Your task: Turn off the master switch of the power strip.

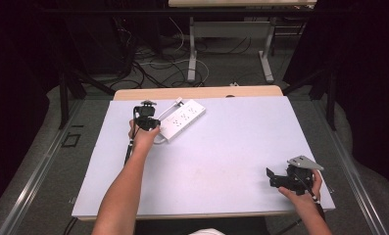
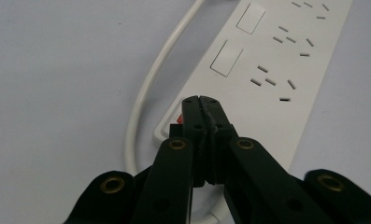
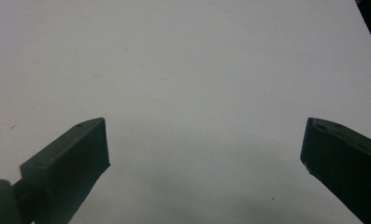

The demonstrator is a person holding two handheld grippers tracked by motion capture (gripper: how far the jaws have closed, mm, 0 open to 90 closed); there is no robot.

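Toward the upper left of the high view, a white power strip [image 1: 183,119] lies at a slant on the pale desk [image 1: 231,147], its far end pointing to the upper right and its white cord [image 1: 159,139] looping out from the near end. The left tongs [image 1: 146,117] sit right at that near end, held by the person's left hand [image 1: 144,138], with the forearm running down to the bottom edge of the frame.

From the left gripper view, the left tongs [image 2: 201,101] are pressed closed, jaw against jaw, with nothing between them. Their tips rest over the near end of the power strip [image 2: 267,65], just beside a small red switch [image 2: 179,119] that peeks out at the left of the jaws; whether the tips touch the switch I cannot tell. Two blank white rectangular buttons and several rows of socket slots run up the strip toward the upper right of that frame. The cord [image 2: 146,88] curves along the left side of the strip.

At the lower right of the high view, the right tongs [image 1: 274,178] are held low over the desk by the right hand [image 1: 302,193], well apart from the strip. The right gripper view shows the right tongs [image 3: 204,144] spread wide, with bare desk surface [image 3: 197,70] between the two jaws.
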